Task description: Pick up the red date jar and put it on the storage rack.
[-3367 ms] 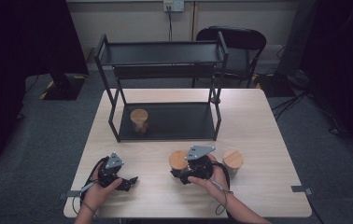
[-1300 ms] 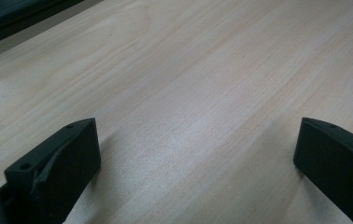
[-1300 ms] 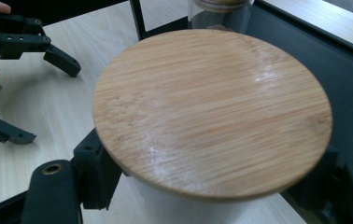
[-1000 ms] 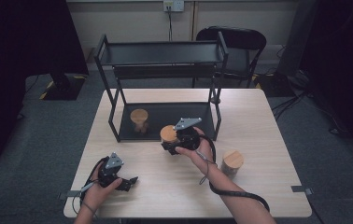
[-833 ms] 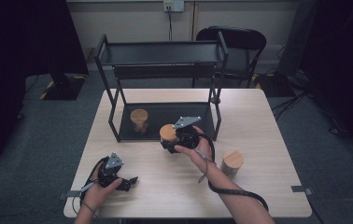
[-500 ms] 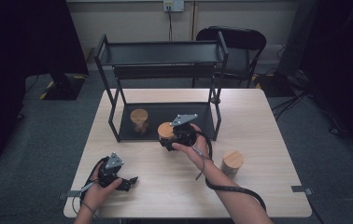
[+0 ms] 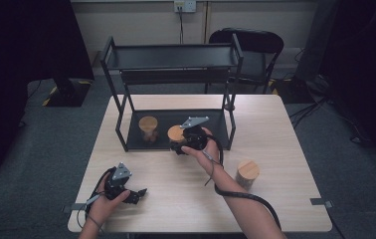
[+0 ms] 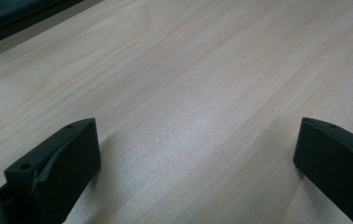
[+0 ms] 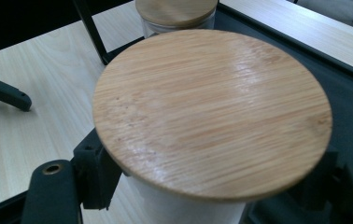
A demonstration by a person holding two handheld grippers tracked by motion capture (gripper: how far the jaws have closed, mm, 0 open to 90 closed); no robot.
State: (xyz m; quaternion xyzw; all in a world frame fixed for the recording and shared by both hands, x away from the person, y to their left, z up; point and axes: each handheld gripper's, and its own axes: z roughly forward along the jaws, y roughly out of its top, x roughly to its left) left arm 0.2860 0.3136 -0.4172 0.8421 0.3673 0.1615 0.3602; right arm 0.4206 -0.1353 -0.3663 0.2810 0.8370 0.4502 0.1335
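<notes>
Right gripper (image 7: 182, 144) clamps round bamboo-lidded white jar (image 7: 176, 134); lower upright onto black rack tray (image 7: 211, 119), clear of neighbouring lidded jar (image 7: 148, 124), before release.

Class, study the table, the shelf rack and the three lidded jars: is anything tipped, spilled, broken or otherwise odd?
Nothing stands out. The jar on the rack and the jar on the table stand upright, lids on. The held jar sits level in the right gripper at the black rack's bottom tray. No spill shows.

Right tongs (image 7: 180, 144) clamped shut, arm outstretched; left tongs (image 7: 135, 194) spread wide.
</notes>
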